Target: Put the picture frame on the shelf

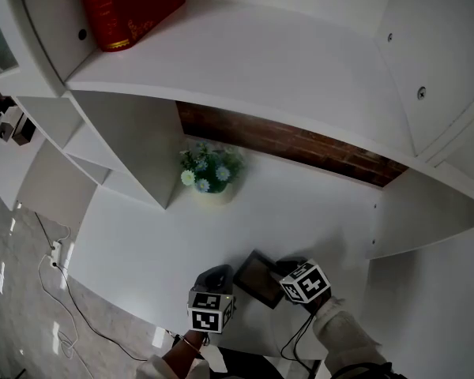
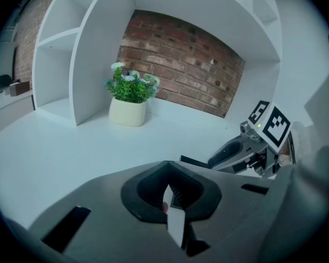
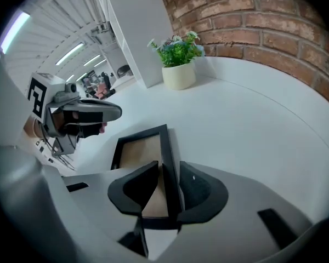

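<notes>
A black picture frame (image 1: 257,279) with a tan panel lies low on the white desk (image 1: 316,212) near its front edge. My right gripper (image 1: 282,275) is shut on the frame's right rail. In the right gripper view that rail (image 3: 165,147) runs between the jaws of the right gripper (image 3: 165,171). My left gripper (image 1: 217,275) sits just left of the frame, shut and holding nothing. From the left gripper view, the left gripper (image 2: 167,166) points at the desk, with the right gripper (image 2: 222,155) beside it. The wide white shelf (image 1: 261,61) runs above the desk.
A potted plant (image 1: 212,174) in a cream pot stands at the back left of the desk, before a brick wall (image 1: 300,144). A red book (image 1: 126,6) stands at the shelf's left end. White dividers (image 1: 142,148) rise at left. Cables (image 1: 59,275) lie on the floor.
</notes>
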`<state>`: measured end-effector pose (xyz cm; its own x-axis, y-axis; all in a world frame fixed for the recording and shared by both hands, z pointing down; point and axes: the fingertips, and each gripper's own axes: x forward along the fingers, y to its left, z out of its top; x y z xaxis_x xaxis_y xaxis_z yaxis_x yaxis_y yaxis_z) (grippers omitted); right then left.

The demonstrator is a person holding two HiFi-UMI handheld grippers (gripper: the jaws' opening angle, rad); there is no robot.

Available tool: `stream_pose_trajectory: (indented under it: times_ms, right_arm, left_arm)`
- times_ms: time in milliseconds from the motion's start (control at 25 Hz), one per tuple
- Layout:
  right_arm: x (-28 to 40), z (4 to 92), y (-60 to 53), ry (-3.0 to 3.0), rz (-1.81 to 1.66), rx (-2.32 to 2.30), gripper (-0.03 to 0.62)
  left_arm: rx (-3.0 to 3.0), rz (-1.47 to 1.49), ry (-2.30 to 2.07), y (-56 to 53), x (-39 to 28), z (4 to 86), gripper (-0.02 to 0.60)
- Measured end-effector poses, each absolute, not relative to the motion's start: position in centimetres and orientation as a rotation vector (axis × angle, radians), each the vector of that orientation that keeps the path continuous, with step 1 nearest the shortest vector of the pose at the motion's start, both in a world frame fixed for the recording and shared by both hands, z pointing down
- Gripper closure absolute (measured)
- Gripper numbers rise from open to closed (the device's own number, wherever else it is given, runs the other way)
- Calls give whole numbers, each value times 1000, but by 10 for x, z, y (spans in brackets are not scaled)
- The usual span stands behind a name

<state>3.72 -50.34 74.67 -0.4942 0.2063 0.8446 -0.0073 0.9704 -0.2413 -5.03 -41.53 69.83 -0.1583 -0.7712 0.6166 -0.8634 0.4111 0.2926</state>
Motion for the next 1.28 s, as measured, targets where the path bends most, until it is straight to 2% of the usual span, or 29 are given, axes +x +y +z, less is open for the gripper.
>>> stream_pose_trajectory:
  times_ms: [440,800,1280]
  right_arm:
    - [35,751,-501,-2060,367,-256,480]
    - [37,749,-498,-2054,362,-249,517]
    - [37,735,-501,-2160,520,-11,522]
  left_arm:
    - [1403,197,-1934,-427,-54,703,575]
    - [1434,216,-1910,-428,-45,705,575]
    - [1462,232,-1924,-414,-51,696,575]
